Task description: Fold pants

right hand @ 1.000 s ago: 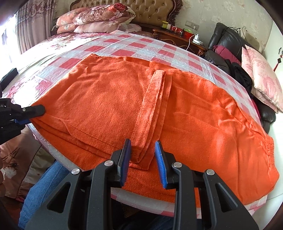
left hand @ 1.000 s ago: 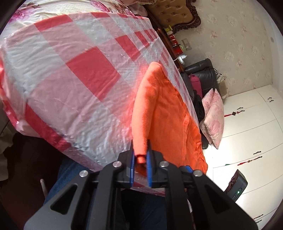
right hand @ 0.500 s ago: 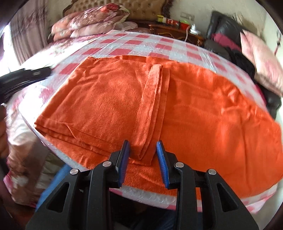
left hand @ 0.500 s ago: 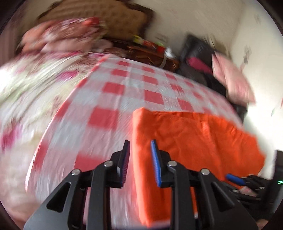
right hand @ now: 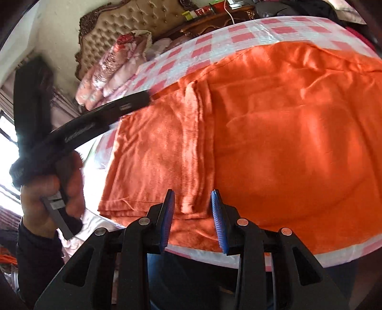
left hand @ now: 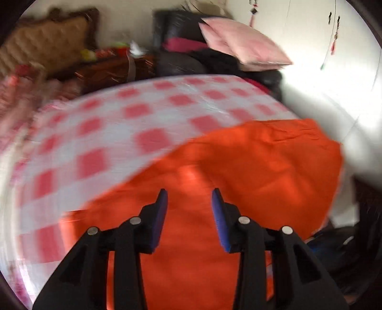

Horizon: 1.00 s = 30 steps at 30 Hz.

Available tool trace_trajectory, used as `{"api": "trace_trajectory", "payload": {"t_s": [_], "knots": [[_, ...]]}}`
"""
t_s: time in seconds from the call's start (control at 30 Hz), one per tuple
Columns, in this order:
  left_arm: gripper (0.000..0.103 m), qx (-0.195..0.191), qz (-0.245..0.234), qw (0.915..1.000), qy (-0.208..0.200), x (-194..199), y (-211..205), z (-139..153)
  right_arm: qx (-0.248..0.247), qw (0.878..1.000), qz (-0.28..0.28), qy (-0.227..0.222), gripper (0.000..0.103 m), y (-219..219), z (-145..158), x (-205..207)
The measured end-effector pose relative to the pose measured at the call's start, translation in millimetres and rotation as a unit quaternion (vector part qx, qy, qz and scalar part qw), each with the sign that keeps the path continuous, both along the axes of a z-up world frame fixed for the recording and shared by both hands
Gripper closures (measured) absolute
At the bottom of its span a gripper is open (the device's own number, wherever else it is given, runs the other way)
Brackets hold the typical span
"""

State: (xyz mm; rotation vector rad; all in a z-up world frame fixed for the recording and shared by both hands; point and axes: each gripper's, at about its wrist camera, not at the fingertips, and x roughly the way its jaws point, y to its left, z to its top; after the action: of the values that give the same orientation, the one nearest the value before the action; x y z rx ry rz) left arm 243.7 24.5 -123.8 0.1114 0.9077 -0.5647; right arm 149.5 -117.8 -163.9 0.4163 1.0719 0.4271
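The orange pants (right hand: 274, 133) lie flat on the red-and-white checked sheet (right hand: 241, 38) of a bed, with one leg folded over so a doubled edge strip (right hand: 198, 143) runs toward me. My right gripper (right hand: 192, 209) is open and empty, just above the near hem of that strip. My left gripper (left hand: 188, 209) is open and empty, hovering over the pants (left hand: 238, 171); its view is blurred. In the right wrist view the left gripper tool (right hand: 78, 128) is held in a hand at the left, reaching over the pants' far left edge.
Pink floral pillows (right hand: 112, 64) and a tufted headboard (right hand: 124, 21) stand at the head of the bed. A dark wooden nightstand (left hand: 114, 69), a black chair with clothes and a pink cushion (left hand: 241, 45), and white wardrobe doors (left hand: 346, 59) lie beyond the bed.
My left gripper let go of the pants' edge, opened, and swung right over the pants. My right gripper stayed open near the hem and turned left.
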Motion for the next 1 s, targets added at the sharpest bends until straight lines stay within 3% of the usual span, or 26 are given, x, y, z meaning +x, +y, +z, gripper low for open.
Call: {"api": "trace_trajectory", "payload": {"t_s": [0.03,0.1,0.17,0.3,0.33,0.37,0.4,0.43,0.47,0.5,0.67,1.0], "knots": [[0.062,0.011,0.009,0.9999,0.001,4.9,-8.8,-1.6,-0.001,1.0,0.001,-0.003,0.069,1.2,0.2,-0.1],[0.048,0.021,0.02,0.9996,0.007,9.3,-23.3,-3.9,-0.009,1.0,0.003,-0.011,0.069,3.0,-0.3,-1.2],[0.047,0.031,0.032,0.9988,0.022,16.0,-36.3,-11.2,-0.018,1.0,-0.003,-0.01,0.069,2.5,-2.3,-0.8],[0.047,0.1,0.046,0.9933,0.035,23.4,-62.0,-30.5,-0.029,0.999,0.003,-0.022,0.067,7.4,-1.7,-2.9],[0.051,0.119,0.046,0.9912,0.037,24.1,-67.7,-35.8,-0.027,0.999,0.004,-0.026,0.065,8.5,-1.8,-3.6],[0.07,0.139,0.048,0.9885,0.033,26.1,-70.8,-39.3,-0.025,0.999,0.003,-0.027,0.064,10.0,-2.1,-3.0],[0.076,0.156,0.05,0.9861,0.027,27.1,-72.4,-42.7,-0.026,0.999,0.003,-0.028,0.064,11.5,-2.0,-3.1],[0.08,0.152,0.048,0.9868,0.027,27.7,-71.9,-42.4,-0.028,0.999,0.005,-0.029,0.064,11.9,-1.7,-2.6],[0.093,0.144,0.046,0.9879,0.032,27.9,-70.4,-41.0,-0.036,0.999,0.009,-0.032,0.066,12.7,-1.3,-2.5],[0.099,0.135,0.046,0.9891,0.036,27.8,-67.7,-38.1,-0.044,0.998,0.01,-0.033,0.084,13.4,-1.3,-2.2],[0.099,0.091,0.051,0.9938,0.037,23.9,-52.6,-16.1,-0.034,0.998,0.016,-0.044,0.092,12.0,8.0,-3.6],[0.099,0.066,0.042,0.9965,0.028,0.1,-57.4,7.0,-0.025,0.998,0.022,-0.054,0.092,8.9,36.9,-27.9]]}}
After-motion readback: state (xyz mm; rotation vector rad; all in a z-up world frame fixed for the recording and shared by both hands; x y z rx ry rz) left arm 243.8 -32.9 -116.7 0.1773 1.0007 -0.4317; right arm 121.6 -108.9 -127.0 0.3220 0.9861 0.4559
